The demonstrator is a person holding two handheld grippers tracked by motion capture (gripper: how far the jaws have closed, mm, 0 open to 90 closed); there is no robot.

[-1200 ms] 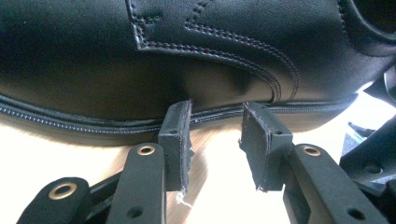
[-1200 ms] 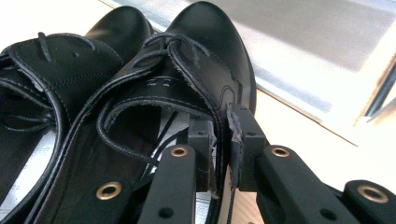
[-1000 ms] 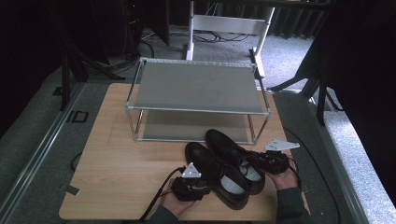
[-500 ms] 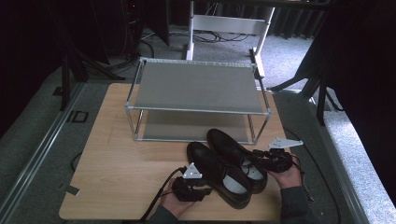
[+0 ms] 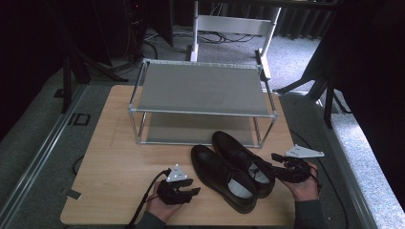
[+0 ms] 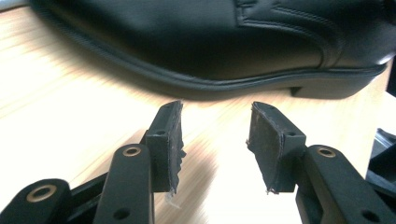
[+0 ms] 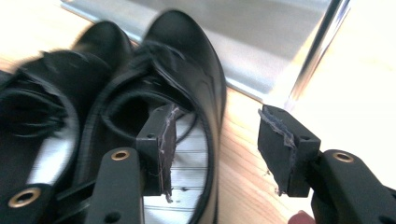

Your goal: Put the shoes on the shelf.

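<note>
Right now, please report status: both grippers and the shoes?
Left gripper open, just opening, nothing between fingers. Right gripper open, just opening, beside right shoe. Left shoe alongside. Shoe rack stands behind.

Two black leather dress shoes stand side by side, touching, on my wooden table [image 5: 114, 157]. The left shoe [image 5: 223, 177] and right shoe [image 5: 242, 162] rest upright on their soles, toes angled toward the metal rack [image 5: 200, 112].

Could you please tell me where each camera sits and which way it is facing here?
High view: above the person's side, looking forward and down on table, rack, shoes; both hands show.
Left gripper view: on the left gripper, facing the left shoe; open jaws.
Right gripper view: on the right gripper, facing the right shoe; open jaws.
Shared: both shoes.
</note>
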